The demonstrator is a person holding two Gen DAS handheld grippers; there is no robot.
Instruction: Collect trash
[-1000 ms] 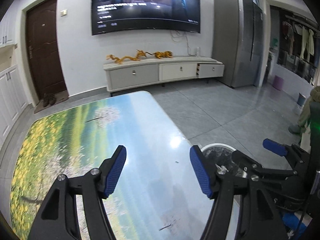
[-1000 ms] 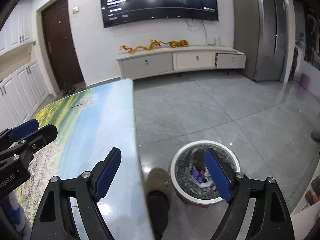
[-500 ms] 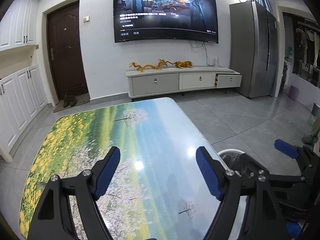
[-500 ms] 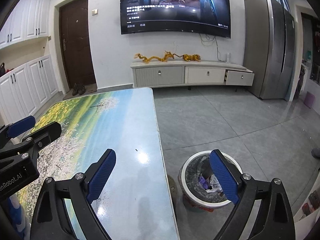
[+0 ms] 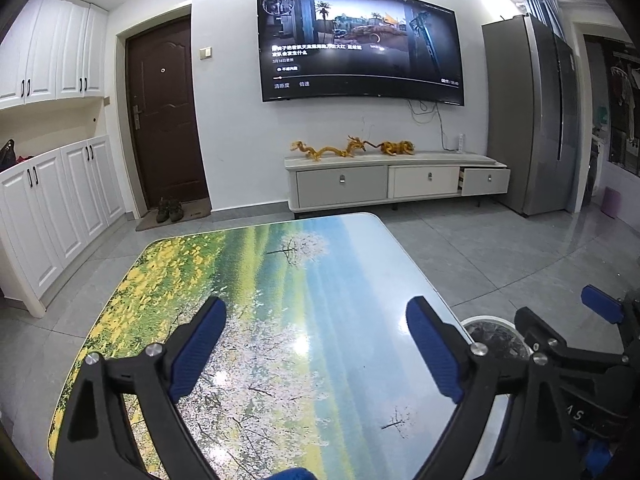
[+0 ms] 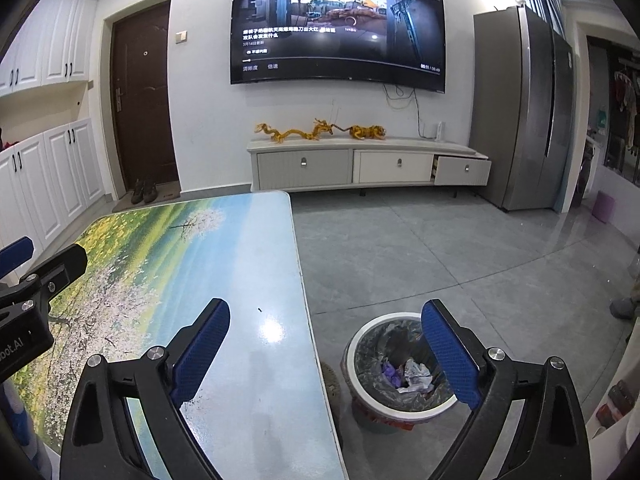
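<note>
The trash (image 6: 408,374) is already down in the bin (image 6: 362,330), which sits on the floor just beside the table (image 6: 256,360), and no trash shows on the table top. The left gripper (image 5: 316,354) has just been opening its jaws, and the right gripper (image 6: 326,354) opened a bit too; both now stand wide with nothing between them. I think the job is nearly done, so a good next step is to look slowly over the table and floor for any missed bits, keeping both grippers wide and clear of the table edge.
</note>
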